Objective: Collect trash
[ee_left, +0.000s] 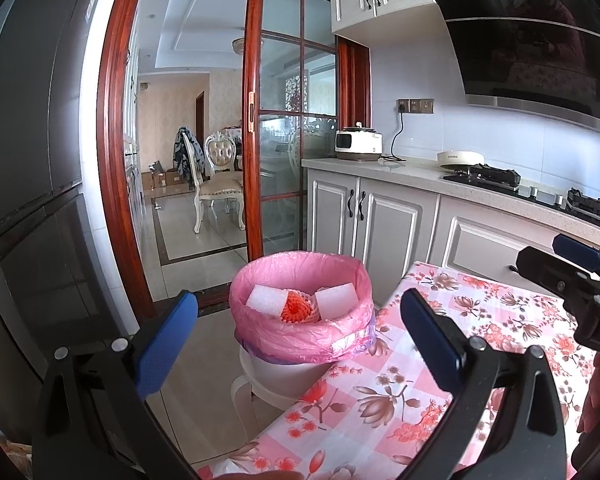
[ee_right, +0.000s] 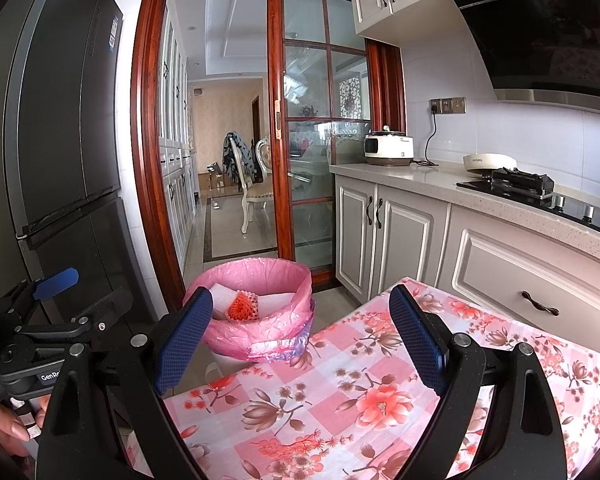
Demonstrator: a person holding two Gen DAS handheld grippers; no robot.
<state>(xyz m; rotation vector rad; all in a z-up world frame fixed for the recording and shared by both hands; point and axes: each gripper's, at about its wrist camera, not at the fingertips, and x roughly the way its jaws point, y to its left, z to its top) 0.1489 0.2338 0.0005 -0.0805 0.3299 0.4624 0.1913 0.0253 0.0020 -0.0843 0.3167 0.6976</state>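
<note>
A bin lined with a pink bag [ee_left: 300,344] [ee_right: 260,340] stands on a white stool just past the table's far corner. Inside lie two white foam blocks [ee_left: 266,300] [ee_right: 276,300] and an orange-red foam fruit net [ee_left: 298,306] [ee_right: 242,306]. My left gripper [ee_left: 300,332] is open and empty, held in front of the bin above the table corner. My right gripper [ee_right: 300,336] is open too, with nothing between its blue pads. The right gripper [ee_left: 572,268] shows at the right edge of the left wrist view; the left gripper [ee_right: 56,280] shows at the left of the right wrist view.
A pink floral tablecloth [ee_left: 440,392] [ee_right: 340,392] covers the table below both grippers. A dark fridge [ee_right: 60,140] stands left, white cabinets and a counter [ee_right: 480,200] with a rice cooker [ee_right: 388,148] and gas hob right. A red-framed glass door [ee_left: 284,120] opens onto tiled floor.
</note>
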